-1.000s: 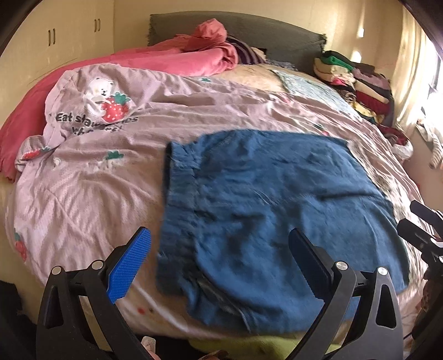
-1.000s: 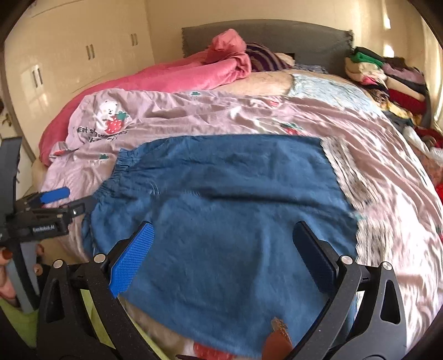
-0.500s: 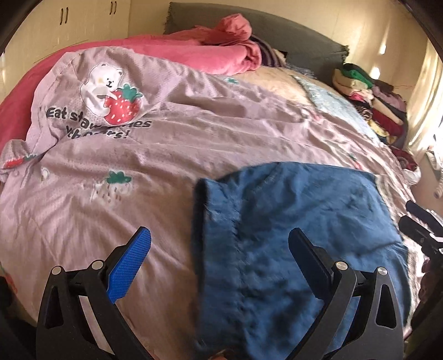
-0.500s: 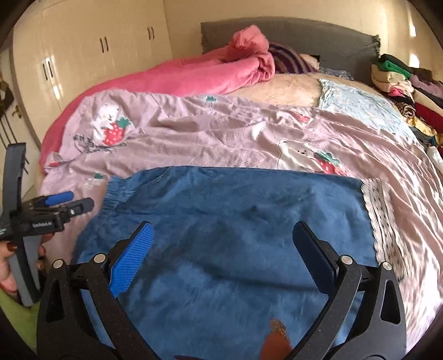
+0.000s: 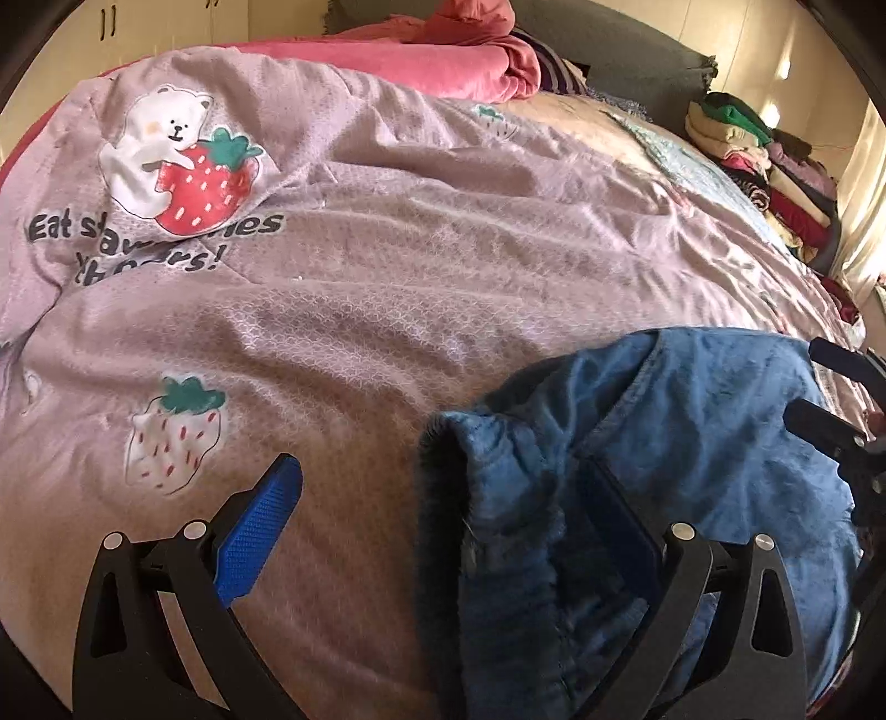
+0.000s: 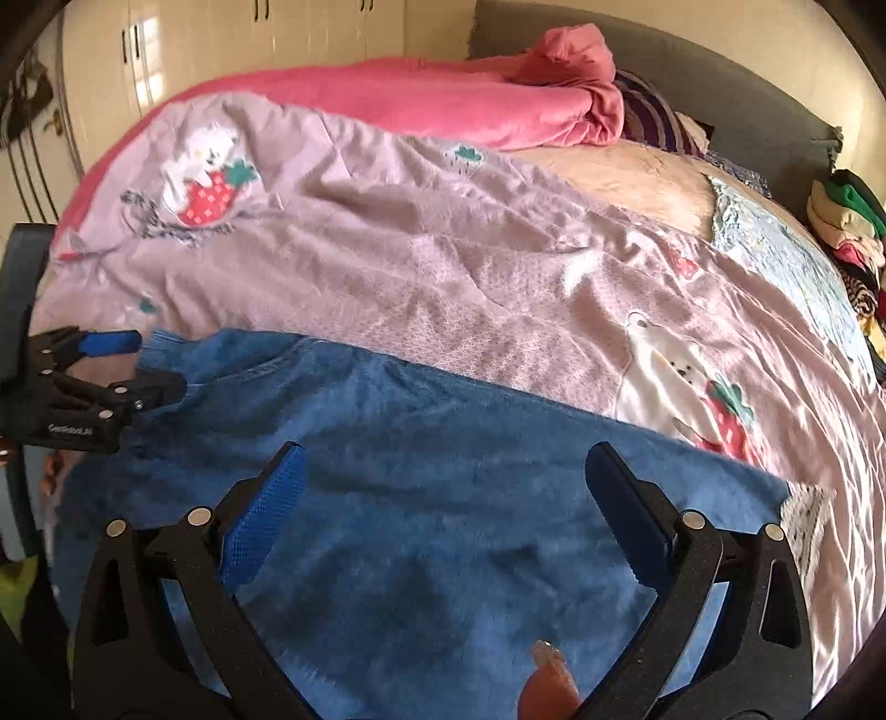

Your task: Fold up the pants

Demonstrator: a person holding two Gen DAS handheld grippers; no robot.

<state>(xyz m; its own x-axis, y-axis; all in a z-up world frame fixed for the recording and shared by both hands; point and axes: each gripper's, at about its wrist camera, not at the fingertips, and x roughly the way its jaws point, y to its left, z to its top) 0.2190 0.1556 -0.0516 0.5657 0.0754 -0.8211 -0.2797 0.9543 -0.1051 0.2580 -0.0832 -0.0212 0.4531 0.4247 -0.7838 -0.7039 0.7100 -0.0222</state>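
The blue pants point(image 6: 443, 476) lay spread across the near part of the bed, on a lilac quilt point(image 5: 387, 266) printed with bears and strawberries. The left gripper point(image 5: 443, 498) hung over the bunched waistband corner, its 2 jaws wide apart, 1 over the quilt and the other over the blue cloth; whether either touched the fabric could not be told. The right gripper point(image 6: 443, 487) hovered over the middle of the pants, jaws likewise spread and holding nothing. A pink blanket point(image 6: 443, 105) was heaped at the far side against a grey headboard point(image 6: 692, 88). Folded clothes point(image 5: 764, 166) were stacked along the right edge. Cream wardrobe doors point(image 6: 221, 39) stood behind.
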